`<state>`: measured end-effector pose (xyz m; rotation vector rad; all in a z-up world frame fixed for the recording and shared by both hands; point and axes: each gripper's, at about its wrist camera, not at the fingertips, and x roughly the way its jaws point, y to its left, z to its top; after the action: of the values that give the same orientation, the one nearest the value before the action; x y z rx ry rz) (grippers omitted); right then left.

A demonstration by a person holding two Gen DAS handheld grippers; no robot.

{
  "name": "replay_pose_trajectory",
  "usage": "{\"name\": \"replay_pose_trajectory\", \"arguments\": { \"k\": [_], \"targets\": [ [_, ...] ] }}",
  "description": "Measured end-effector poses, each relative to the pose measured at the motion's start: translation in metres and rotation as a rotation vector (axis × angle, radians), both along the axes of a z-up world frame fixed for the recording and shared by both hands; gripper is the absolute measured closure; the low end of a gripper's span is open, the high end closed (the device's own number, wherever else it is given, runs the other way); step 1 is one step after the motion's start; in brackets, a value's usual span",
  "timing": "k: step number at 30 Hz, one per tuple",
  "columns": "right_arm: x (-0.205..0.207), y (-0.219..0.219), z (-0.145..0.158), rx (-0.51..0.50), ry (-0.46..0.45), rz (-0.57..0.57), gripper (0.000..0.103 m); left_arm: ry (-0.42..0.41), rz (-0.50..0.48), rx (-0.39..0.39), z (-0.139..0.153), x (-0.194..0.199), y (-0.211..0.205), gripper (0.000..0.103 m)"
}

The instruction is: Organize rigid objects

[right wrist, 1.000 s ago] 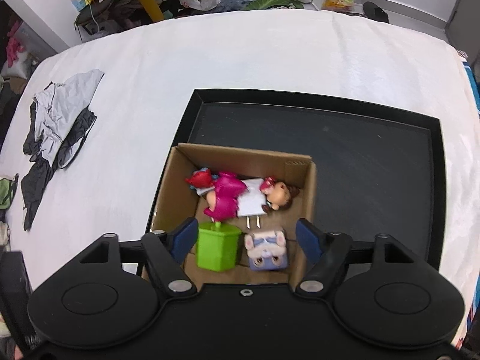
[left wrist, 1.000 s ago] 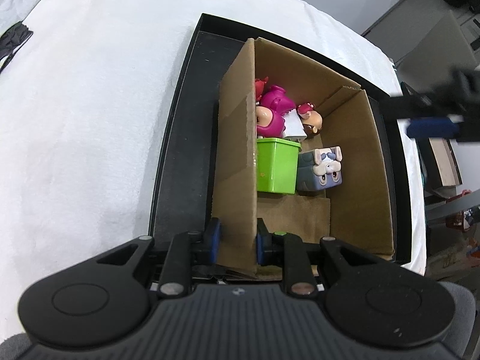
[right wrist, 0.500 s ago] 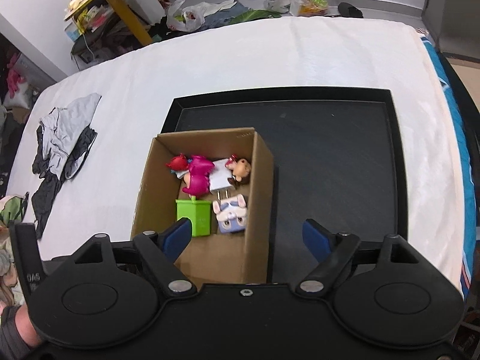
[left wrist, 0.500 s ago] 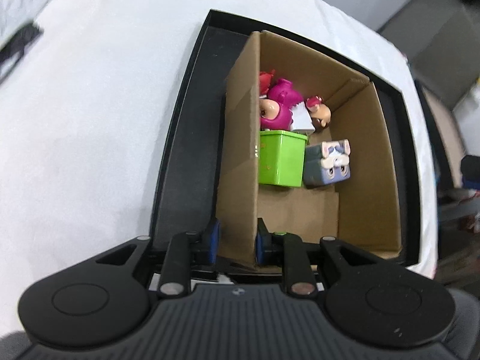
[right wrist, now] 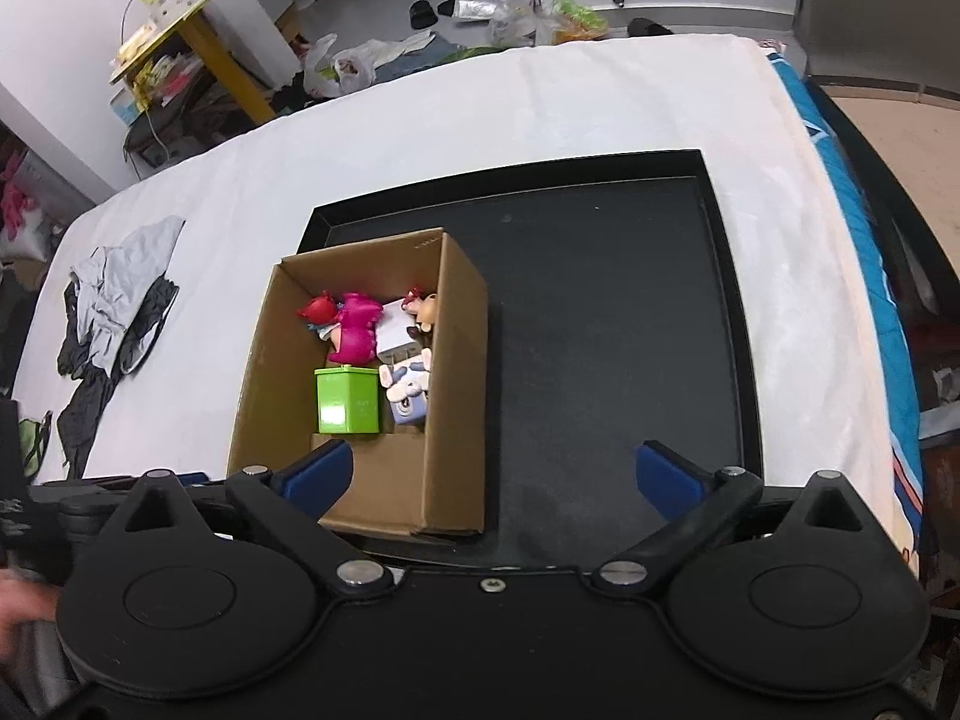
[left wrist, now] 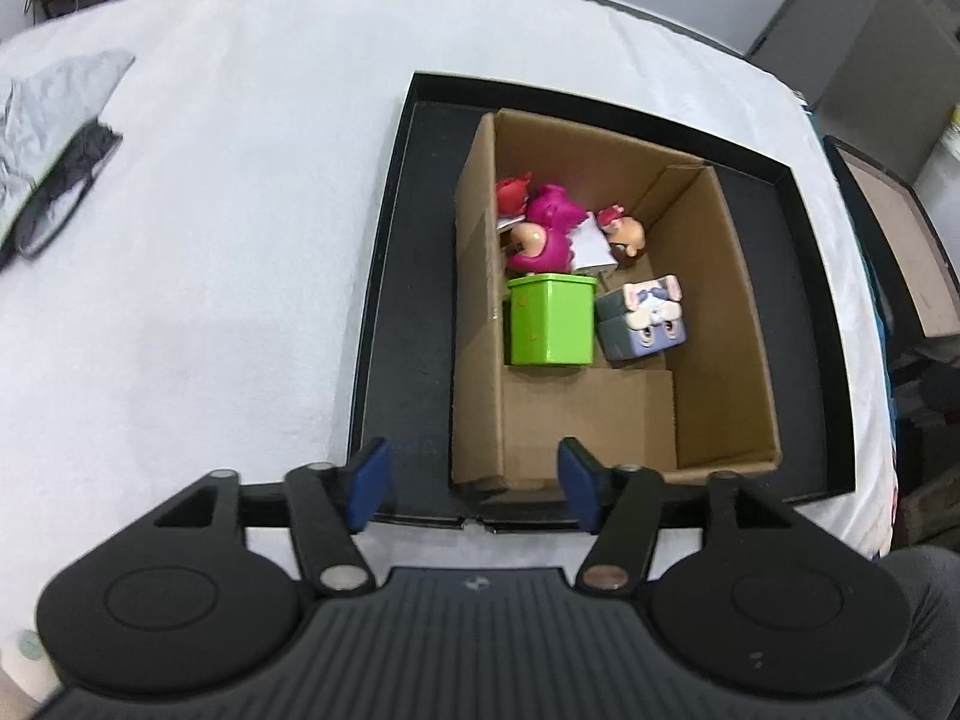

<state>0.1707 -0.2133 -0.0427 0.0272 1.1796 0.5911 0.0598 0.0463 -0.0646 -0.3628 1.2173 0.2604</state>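
An open cardboard box [left wrist: 720,312] [right wrist: 456,372] stands at the left of a black tray [left wrist: 414,312] [right wrist: 630,312] on a white-covered table. Inside it lie a green cube [left wrist: 549,319] [right wrist: 348,399], a blue-grey cube with a rabbit face [left wrist: 645,318] [right wrist: 408,390], a magenta figure [left wrist: 546,228] [right wrist: 354,327], a red figure [left wrist: 511,192] [right wrist: 318,309] and a brown-haired doll [left wrist: 624,234] [right wrist: 423,312]. My left gripper [left wrist: 474,483] is open and empty, above the box's near wall. My right gripper [right wrist: 492,474] is open and empty, high above the tray's near edge.
Grey and black clothes [left wrist: 54,138] [right wrist: 114,312] lie on the white cover at the left. The tray's right half [right wrist: 630,360] holds nothing. Past the far table edge there are bags and clutter on the floor [right wrist: 420,42] and a yellow-legged table [right wrist: 180,30].
My left gripper has let go of the box's near wall, opened and drawn back upward. My right gripper has risen and pulled back, opening wider. The box stays on the tray.
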Motion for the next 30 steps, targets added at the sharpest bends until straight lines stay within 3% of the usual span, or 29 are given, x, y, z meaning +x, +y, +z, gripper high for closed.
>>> {"name": "replay_pose_trajectory", "arguments": {
  "k": [6, 12, 23, 30],
  "targets": [
    [-0.010, -0.017, 0.004, 0.036, -0.006, -0.019, 0.000, -0.049, -0.005, 0.032, 0.028, -0.018, -0.010, 0.020],
    [-0.021, -0.032, 0.019, 0.075, -0.022, -0.025, 0.000, -0.074, 0.016, 0.066, 0.049, -0.035, -0.020, 0.012],
    [-0.052, -0.056, 0.027, 0.079, -0.057, -0.065, 0.000, -0.118, -0.020, 0.107, 0.069, -0.064, -0.054, 0.010],
    [-0.073, -0.067, 0.029, 0.091, -0.071, -0.086, 0.000, -0.161, -0.004, 0.085, 0.084, -0.085, -0.062, 0.010]
  ]
}}
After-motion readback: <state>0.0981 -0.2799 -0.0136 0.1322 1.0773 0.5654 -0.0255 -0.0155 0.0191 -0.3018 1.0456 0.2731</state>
